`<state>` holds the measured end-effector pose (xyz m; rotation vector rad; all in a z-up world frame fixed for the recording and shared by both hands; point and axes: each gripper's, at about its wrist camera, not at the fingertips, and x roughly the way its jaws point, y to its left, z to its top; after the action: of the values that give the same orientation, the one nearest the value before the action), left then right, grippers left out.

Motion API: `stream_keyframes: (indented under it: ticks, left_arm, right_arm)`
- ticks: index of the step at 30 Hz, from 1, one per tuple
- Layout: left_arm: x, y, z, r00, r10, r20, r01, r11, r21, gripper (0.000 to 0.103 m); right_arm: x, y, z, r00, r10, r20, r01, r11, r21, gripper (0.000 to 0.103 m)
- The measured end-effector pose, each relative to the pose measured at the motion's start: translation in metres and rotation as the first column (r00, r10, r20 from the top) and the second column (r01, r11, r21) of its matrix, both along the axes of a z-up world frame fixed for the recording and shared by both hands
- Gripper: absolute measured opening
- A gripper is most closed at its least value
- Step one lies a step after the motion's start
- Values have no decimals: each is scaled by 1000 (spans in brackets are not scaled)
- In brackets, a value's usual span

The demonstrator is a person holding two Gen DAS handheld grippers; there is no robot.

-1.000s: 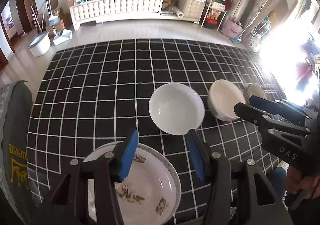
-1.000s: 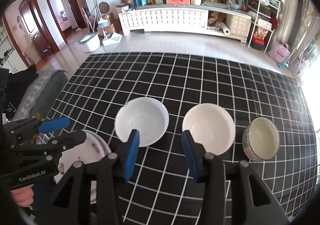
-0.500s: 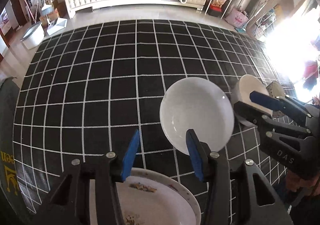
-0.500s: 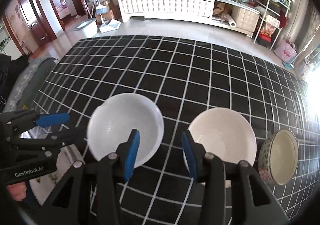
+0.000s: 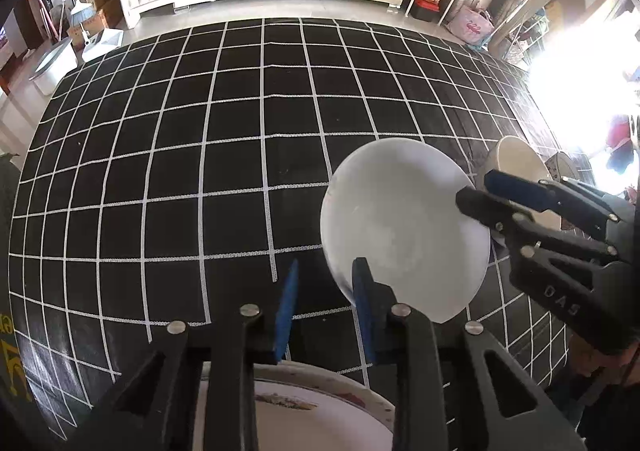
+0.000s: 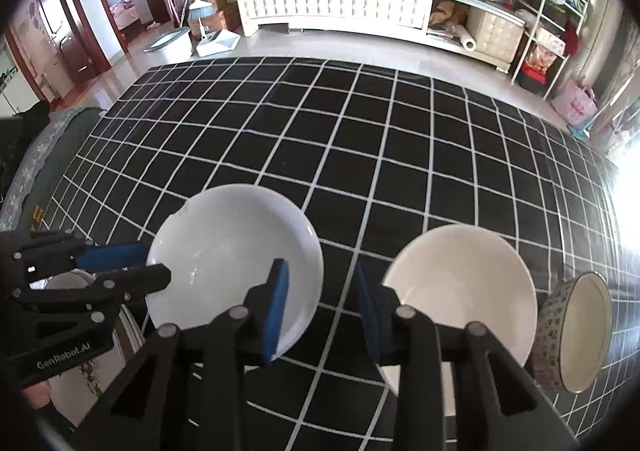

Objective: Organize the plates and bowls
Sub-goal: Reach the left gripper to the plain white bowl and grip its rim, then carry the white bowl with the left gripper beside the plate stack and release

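Observation:
A white bowl [image 5: 404,227] stands on the black checked cloth [image 5: 240,139]. My left gripper [image 5: 325,279] straddles its near-left rim, jaws closing; one blue pad [image 5: 362,303] lies against the inside and a gap shows at the outer pad. My right gripper [image 6: 320,271] straddles the right rim of the white bowl [image 6: 224,263], jaws closing, with the outer pad [image 6: 368,311] still clear of it. To its right stand a cream bowl [image 6: 460,291] and a patterned bowl [image 6: 576,331]. A decorated plate [image 5: 320,415] lies under my left gripper.
The checked cloth stretches wide beyond the bowls. On the floor past the table are a white cabinet [image 6: 336,7], a metal shelf rack [image 6: 548,23] and a pale tub [image 6: 168,39]. A grey-green cushion [image 6: 36,159] lies at the table's left edge.
Both grippers have come down and forward onto the white bowl, one at each side of its rim. Both pairs of jaws have narrowed. The plate has slid toward the bottom of the left view.

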<state>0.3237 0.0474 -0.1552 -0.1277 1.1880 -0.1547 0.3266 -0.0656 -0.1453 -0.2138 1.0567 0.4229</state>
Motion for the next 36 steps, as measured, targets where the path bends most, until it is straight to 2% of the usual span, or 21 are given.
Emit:
stream_keyframes:
  ticks: [5, 6, 15, 26, 31, 36]
  left_arm:
    - [1, -6, -1, 1000, -12, 4, 12, 1000, -4, 15]
    - [2, -5, -1, 1000, -15, 4, 15, 1000, -5, 11]
    - [-6, -10, 7, 1000, -3, -1, 3, 1000, -20, 9]
    - [-60, -39, 56, 998, -14, 64, 17, 999, -33, 9]
    - [-83, -49, 71, 995, -26, 92, 30, 999, -41, 9]
    - [-114, -56, 80, 993, -46, 111, 51, 998, -46, 9]
  right_arm:
    - [0, -3, -6, 1000, -9, -28, 10, 1000, 29, 10]
    - [1, -4, -7, 999, -15, -30, 16, 999, 39, 9]
    - [-10, -8, -3, 997, -56, -50, 58, 997, 48, 9]
    - [-61, -34, 38, 993, -114, -16, 115, 989, 90, 9]
    - [-83, -52, 54, 989, -148, -9, 148, 984, 104, 9]
    - [-106, -64, 64, 986, -163, 22, 160, 984, 79, 9]
